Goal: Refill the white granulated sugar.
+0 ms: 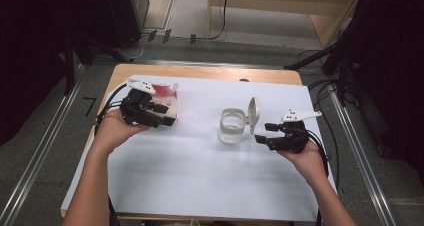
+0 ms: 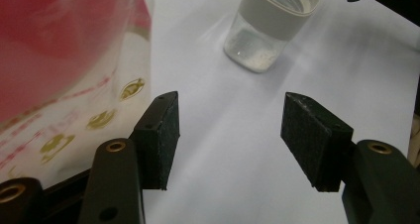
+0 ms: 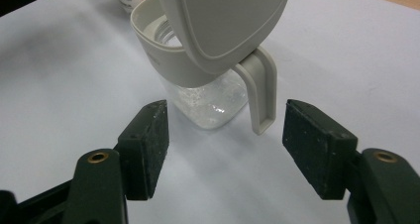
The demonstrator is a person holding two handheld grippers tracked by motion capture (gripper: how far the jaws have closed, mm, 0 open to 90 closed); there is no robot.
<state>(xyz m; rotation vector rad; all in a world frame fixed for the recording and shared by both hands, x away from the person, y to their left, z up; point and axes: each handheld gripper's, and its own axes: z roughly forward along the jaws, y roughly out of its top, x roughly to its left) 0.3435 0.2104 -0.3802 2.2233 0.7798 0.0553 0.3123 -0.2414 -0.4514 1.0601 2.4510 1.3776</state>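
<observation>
1 clear jar with a grey flip lid stands right of the frame's centre. 1 red and white pouch sits at upper left. 2 grippers are held, 1 left and 1 right. 1 white sheet covers 1 table.

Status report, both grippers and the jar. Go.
Left gripper open, beside red-and-clear pouch. Right gripper open, just short of clear jar, lid flipped up. White sheet between them bare.
</observation>
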